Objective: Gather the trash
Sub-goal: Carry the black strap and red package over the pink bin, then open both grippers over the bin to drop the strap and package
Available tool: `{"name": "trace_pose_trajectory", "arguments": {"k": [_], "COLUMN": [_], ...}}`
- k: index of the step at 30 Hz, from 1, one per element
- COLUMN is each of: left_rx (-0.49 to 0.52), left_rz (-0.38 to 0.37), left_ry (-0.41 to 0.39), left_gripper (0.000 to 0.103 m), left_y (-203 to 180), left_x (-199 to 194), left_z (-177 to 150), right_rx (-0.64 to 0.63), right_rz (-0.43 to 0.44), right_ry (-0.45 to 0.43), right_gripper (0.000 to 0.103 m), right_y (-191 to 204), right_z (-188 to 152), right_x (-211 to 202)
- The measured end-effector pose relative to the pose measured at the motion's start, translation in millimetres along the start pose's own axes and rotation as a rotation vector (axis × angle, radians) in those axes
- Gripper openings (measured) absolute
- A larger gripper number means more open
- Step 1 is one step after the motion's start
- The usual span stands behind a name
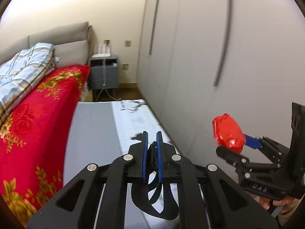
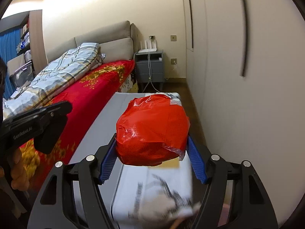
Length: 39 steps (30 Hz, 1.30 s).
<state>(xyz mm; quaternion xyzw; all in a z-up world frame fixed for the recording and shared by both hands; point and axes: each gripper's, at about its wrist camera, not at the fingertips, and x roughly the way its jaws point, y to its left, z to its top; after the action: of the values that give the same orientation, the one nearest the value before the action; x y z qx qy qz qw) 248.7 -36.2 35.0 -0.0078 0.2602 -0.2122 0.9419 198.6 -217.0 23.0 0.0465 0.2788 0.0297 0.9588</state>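
Right gripper level, clamping red bundle.

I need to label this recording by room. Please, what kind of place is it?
Most likely a bedroom in a home: a bed with a red floral blanket and a padded headboard, a grey nightstand beside it, and tall wardrobe doors along the wall.

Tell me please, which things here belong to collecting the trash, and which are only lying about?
Belonging to the job:
- red wrapped bundle, held in the right tongs
- black strap, pinched in the left tongs

Only lying about:
- red floral blanket
- plaid quilt
- grey nightstand
- wardrobe doors
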Motion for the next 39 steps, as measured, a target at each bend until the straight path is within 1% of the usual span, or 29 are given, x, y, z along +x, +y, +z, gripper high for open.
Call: {"name": "trace_pose_trajectory", "arguments": {"k": [3,6,9,11,13,15,19,25,27,30,31,32,33,34,35,36,37,39], "left_rx": [0.015,0.052,0.087,0.112,0.153,0.175,0.213,0.207,0.203,0.211,0.211,0.21,0.205,0.202,0.198,0.192,0.192,0.216], "left_rz": [-0.061,-0.112,-0.164,-0.197,-0.22,-0.247,-0.262,-0.286,-0.293,-0.287,-0.286,-0.28,-0.262,-0.238,-0.205,-0.158,-0.131,-0.099], "left_ry": [0.032,0.08,0.126,0.16,0.186,0.207,0.249,0.307,0.334,0.352,0.36,0.366,0.37,0.374,0.37,0.353,0.339,0.343], "left_gripper": [0.009,0.009,0.009,0.009,0.009,0.009,0.009,0.009,0.009,0.011,0.014,0.023,0.044,0.058,0.083,0.089,0.09,0.09], "left_y": [-32.2,-65.5,-98.8,-117.3,-141.3,-157.2,-177.0,-198.4,-205.1,-212.8,-213.6,-213.3,-212.8,-212.1,-210.2,-207.3,-204.9,-199.8], "left_x": [-12.1,-8.5,8.0,25.6,44.1,60.6,89.1,115.9,125.5,135.8,139.3,140.9,143.2,145.1,146.4,145.6,144.4,143.1], "left_z": [-21.8,-46.5,-69.5,-82.1,-93.6,-102.0,-115.4,-126.6,-131.0,-137.9,-139.6,-140.1,-141.5,-142.0,-142.2,-141.8,-140.9,-140.6], "right_rx": [0.042,0.092,0.117,0.125,0.143,0.167,0.178,0.164,0.183,0.212,0.216,0.221,0.221,0.219,0.217,0.214,0.213,0.217], "right_rz": [-0.033,-0.089,-0.175,-0.241,-0.284,-0.314,-0.356,-0.392,-0.398,-0.413,-0.418,-0.42,-0.425,-0.427,-0.43,-0.438,-0.446,-0.451], "right_ry": [0.02,0.062,0.097,0.119,0.142,0.156,0.18,0.255,0.288,0.309,0.319,0.333,0.356,0.368,0.378,0.378,0.375,0.373], "right_gripper": [0.068,0.068,0.068,0.068,0.068,0.068,0.068,0.068,0.068,0.069,0.069,0.071,0.072,0.076,0.078,0.083,0.086,0.088], "right_y": [-20.4,-43.7,-66.7,-82.6,-95.8,-108.4,-124.6,-133.7,-139.5,-147.6,-149.5,-150.6,-151.2,-150.1,-149.6,-148.9,-148.4,-149.1], "right_z": [-34.1,-73.1,-109.7,-131.0,-145.0,-155.0,-166.3,-175.9,-180.1,-182.3,-183.8,-185.1,-187.6,-188.3,-188.6,-189.2,-189.3,-189.2], "right_x": [-36.3,-62.2,-76.6,-79.4,-76.9,-74.3,-62.3,-30.3,-22.3,-14.7,-12.4,-9.0,-3.8,0.0,3.6,4.5,4.5,4.2]}}
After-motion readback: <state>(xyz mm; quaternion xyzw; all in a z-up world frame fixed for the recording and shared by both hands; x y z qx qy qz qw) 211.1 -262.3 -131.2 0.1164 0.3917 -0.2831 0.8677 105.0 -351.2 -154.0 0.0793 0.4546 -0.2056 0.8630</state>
